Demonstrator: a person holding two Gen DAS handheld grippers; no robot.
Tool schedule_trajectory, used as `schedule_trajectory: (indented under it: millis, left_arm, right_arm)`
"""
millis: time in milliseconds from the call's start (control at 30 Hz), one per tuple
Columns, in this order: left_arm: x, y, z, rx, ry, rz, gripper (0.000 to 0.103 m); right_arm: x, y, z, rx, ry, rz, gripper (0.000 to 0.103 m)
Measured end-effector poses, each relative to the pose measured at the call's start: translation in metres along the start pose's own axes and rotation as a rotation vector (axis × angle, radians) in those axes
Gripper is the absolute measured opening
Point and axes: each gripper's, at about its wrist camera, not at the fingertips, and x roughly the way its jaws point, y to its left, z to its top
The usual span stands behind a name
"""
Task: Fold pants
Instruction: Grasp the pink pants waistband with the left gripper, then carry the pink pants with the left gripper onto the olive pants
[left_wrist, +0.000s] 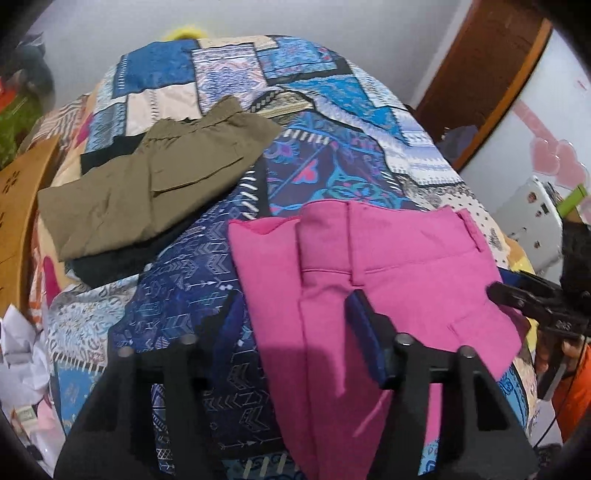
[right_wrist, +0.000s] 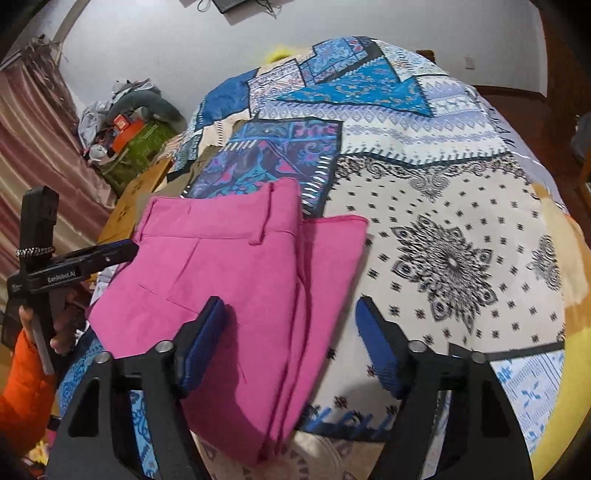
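Note:
Pink pants (left_wrist: 399, 266), folded over with waistband and belt loops on top, lie on the patchwork quilt (left_wrist: 207, 258). My left gripper (left_wrist: 299, 328) hovers open over their left edge; one dark blue pad (left_wrist: 364, 332) is above the pink cloth and the other is over the quilt. In the right wrist view the same pink pants (right_wrist: 229, 266) show, and my right gripper (right_wrist: 293, 343) stands open over their right folded edge, pressing nothing. Each gripper appears in the other's view: the right gripper (left_wrist: 495, 291) at the waistband corner, the left gripper (right_wrist: 125, 249) at the opposite side.
Folded olive pants (left_wrist: 155, 184) rest on a dark garment (left_wrist: 110, 262) at the quilt's far left. A cardboard box (left_wrist: 18, 206) and crumpled paper (left_wrist: 22, 354) lie left of the bed. A clutter pile (right_wrist: 129, 129) and curtain (right_wrist: 33, 147) stand beyond. An orange sleeve (right_wrist: 22, 387) is near.

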Motion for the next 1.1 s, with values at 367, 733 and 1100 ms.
schedule_trajectory:
  millis: [367, 733, 1100]
  left_arm:
    - [-0.006, -0.009, 0.003, -0.026, -0.008, 0.001, 0.011]
    - [-0.051, -0.016, 0.02, 0.029, -0.144, 0.068, 0.007]
    - [-0.094, 0.019, 0.054, 0.008, -0.287, 0.171, 0.007]
  right_arm:
    - [0.004, 0.009, 0.007, -0.045, -0.013, 0.011, 0.021]
    - [-0.014, 0.039, 0.028, -0.144, -0.093, -0.011, 0.01]
    - [-0.007, 0.088, 0.086, -0.264, -0.188, 0.003, 0.01]
